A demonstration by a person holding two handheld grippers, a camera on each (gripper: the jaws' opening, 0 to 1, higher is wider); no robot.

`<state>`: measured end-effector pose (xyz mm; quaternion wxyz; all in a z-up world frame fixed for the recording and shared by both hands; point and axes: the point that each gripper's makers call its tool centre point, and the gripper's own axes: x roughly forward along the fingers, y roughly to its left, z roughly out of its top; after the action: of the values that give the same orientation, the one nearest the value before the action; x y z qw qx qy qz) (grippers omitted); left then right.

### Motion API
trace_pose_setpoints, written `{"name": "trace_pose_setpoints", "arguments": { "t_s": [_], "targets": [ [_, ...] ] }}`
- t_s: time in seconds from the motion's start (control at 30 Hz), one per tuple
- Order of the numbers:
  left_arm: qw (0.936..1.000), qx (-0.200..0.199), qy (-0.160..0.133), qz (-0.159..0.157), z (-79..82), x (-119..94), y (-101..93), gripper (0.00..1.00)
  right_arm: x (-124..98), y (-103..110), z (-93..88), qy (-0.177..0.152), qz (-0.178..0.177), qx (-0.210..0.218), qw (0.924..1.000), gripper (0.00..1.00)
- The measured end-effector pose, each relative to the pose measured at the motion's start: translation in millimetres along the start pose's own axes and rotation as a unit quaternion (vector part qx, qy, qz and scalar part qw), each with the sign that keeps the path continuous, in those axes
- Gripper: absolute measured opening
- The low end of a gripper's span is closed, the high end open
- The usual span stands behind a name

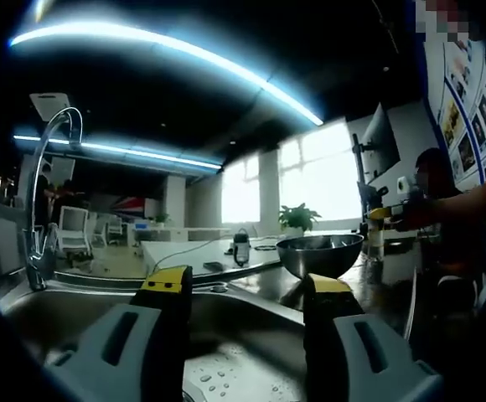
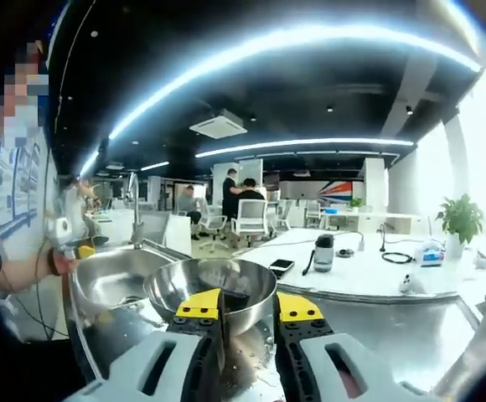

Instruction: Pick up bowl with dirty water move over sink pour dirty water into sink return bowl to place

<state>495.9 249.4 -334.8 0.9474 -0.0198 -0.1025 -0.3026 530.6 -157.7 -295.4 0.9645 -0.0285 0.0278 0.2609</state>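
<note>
A steel bowl (image 1: 320,254) stands on the steel counter to the right of the sink (image 1: 75,322). My left gripper (image 1: 241,289) is open above the sink basin, nothing between its fingers, the bowl ahead and to its right. In the right gripper view the bowl (image 2: 209,285) sits just beyond my right gripper (image 2: 249,308), next to the sink (image 2: 109,280). Its jaws stand a narrow gap apart before the bowl's near wall, not on it. The bowl's inside shows dark reflections; I cannot make out water. A hand holds the left gripper (image 2: 82,249) beyond the sink.
A tall curved faucet (image 1: 46,193) rises at the sink's far left, seen too as the faucet (image 2: 132,205). Behind the counter a white table carries a dark bottle (image 2: 323,251), a phone (image 2: 281,266) and cables. A person's arm (image 1: 461,209) is at the right. People sit further back.
</note>
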Motion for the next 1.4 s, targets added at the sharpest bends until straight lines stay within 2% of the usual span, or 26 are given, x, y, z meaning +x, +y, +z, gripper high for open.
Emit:
{"name": "trace_pose_setpoints", "arguments": {
  "t_s": [0.07,0.13,0.23,0.37,0.63,0.87,1.0,1.4],
  "targets": [
    [1.0000,0.003,-0.001,0.009,0.7,-1,2.5,0.50,7,3,3.1,0.001,0.003,-0.012,0.9999,0.20],
    [0.9999,0.005,0.001,0.016,-0.2,-1,3.5,0.50,16,4,-0.1,0.018,0.003,-0.023,0.9996,0.21],
    [0.9999,0.007,0.002,0.013,-1.1,-1,0.8,0.49,22,4,-0.8,0.031,0.002,-0.037,0.9988,0.22],
    [0.9999,0.010,0.004,0.011,-2.0,-2,-1.1,0.48,26,4,5.1,0.044,0.006,-0.040,0.9982,0.33],
    [0.9998,0.002,-0.004,0.019,0.5,-3,2.0,0.48,29,2,13.1,0.061,0.006,-0.047,0.9970,0.33],
    [0.9998,0.012,0.005,0.014,-2.8,-2,-0.4,0.48,31,-1,16.4,0.072,-0.001,-0.025,0.9971,0.31],
    [0.9998,0.012,0.004,0.015,-2.5,-2,0.0,0.48,34,-1,13.3,0.088,0.000,-0.042,0.9952,0.28],
    [0.9997,0.014,0.006,0.017,-3.3,-2,0.8,0.48,51,6,14.1,0.107,0.006,-0.045,0.9933,0.30]
  ]
}}
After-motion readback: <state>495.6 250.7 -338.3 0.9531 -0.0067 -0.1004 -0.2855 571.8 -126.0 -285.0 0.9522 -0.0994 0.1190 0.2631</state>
